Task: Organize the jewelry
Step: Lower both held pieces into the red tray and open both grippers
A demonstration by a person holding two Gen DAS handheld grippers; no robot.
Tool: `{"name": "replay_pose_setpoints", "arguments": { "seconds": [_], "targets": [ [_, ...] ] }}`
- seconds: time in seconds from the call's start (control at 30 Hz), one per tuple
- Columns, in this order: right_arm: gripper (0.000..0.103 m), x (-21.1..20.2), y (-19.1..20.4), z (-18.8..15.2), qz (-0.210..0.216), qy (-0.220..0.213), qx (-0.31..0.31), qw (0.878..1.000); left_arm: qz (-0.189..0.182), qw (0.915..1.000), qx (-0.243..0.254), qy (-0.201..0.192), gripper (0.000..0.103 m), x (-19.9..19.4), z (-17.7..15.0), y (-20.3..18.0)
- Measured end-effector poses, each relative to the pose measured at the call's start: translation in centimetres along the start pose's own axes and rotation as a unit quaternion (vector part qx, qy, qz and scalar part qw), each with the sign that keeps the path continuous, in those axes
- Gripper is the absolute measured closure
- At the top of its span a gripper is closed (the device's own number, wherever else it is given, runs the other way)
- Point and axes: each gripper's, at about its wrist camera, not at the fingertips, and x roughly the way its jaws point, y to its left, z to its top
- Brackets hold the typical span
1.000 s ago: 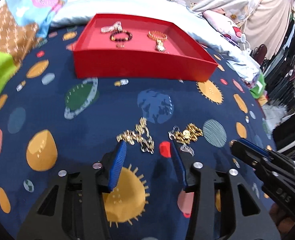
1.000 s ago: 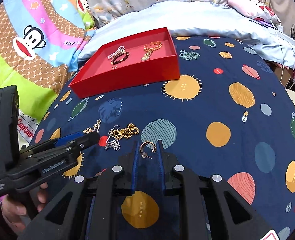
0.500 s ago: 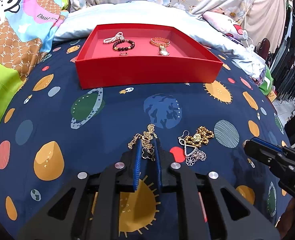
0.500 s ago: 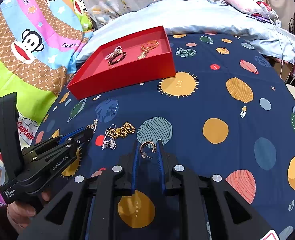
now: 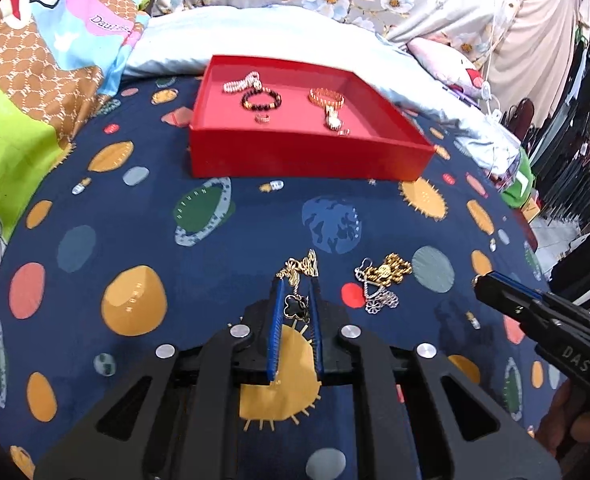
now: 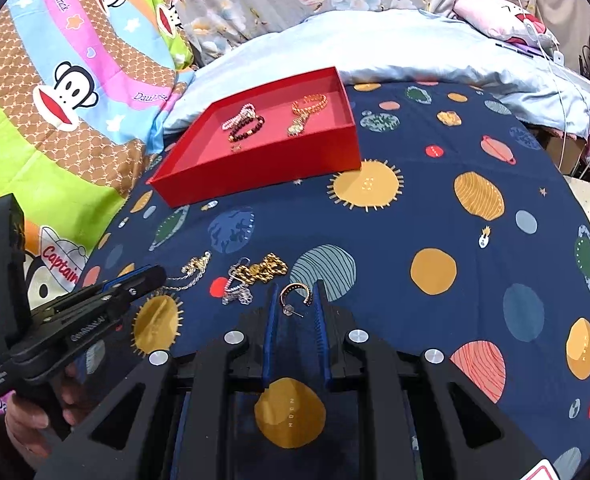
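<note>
Tools both pinched: left tool (image 5: 296, 286) grips gold necklace (image 5: 301, 270), right tool (image 6: 294, 294) grips hoop earring (image 6: 295, 295).

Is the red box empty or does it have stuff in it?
Not empty. The red box holds a pearl bracelet, dark bead bracelet and gold watch.

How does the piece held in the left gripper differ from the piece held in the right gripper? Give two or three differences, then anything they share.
1. The left gripper holds a gold chain necklace with a black clover pendant; the right gripper holds a gold hoop earring.
2. The necklace is long and limp, trailing beyond the gripper; the earring is a small rigid curve with a post.
Shared: both are gold-toned and pinched between blue pads.
</note>
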Motion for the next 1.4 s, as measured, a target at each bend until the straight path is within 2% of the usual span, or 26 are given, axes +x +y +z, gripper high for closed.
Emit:
{"name": "replay_pose_setpoints", "arguments": {
  "seconds": [0.27,0.4,0.6,0.7,0.83,1.03,1.27,1.4],
  "targets": [
    [0.087,-2.6,1.1,1.3,0.014,-0.021,-0.010,1.000,-0.020,0.9990,-0.006,-0.040,0.091,-4.6,2.3,0.1],
    [0.087,-3.6,1.6,2.6,0.024,-0.031,-0.021,0.999,-0.030,0.9974,0.008,-0.064,0.091,-7.0,4.5,-0.3],
    [0.087,-4.0,2.1,6.5,0.058,-0.040,-0.036,0.997,-0.036,0.9931,0.031,-0.107,0.091,-9.5,9.5,-0.9],
    [0.087,-3.3,2.4,9.4,0.067,-0.046,-0.045,0.996,-0.041,0.9904,0.038,-0.127,0.091,-9.8,12.9,-1.2],
    [0.087,-0.6,2.4,14.0,0.061,-0.041,-0.055,0.996,-0.033,0.9880,0.042,-0.145,0.091,-8.4,17.6,-1.3],
    [0.087,5.0,1.6,18.1,0.054,-0.017,-0.042,0.998,-0.019,0.9898,0.032,-0.137,0.091,-3.9,21.4,-0.8],
    [0.087,10.9,0.6,18.2,0.041,0.025,-0.030,0.998,-0.007,0.9954,0.030,-0.090,0.091,2.0,21.0,0.0],
    [0.087,12.6,0.8,17.7,0.057,0.042,-0.024,0.997,0.002,0.9978,0.025,-0.061,0.091,4.8,19.8,1.1]
  ]
}}
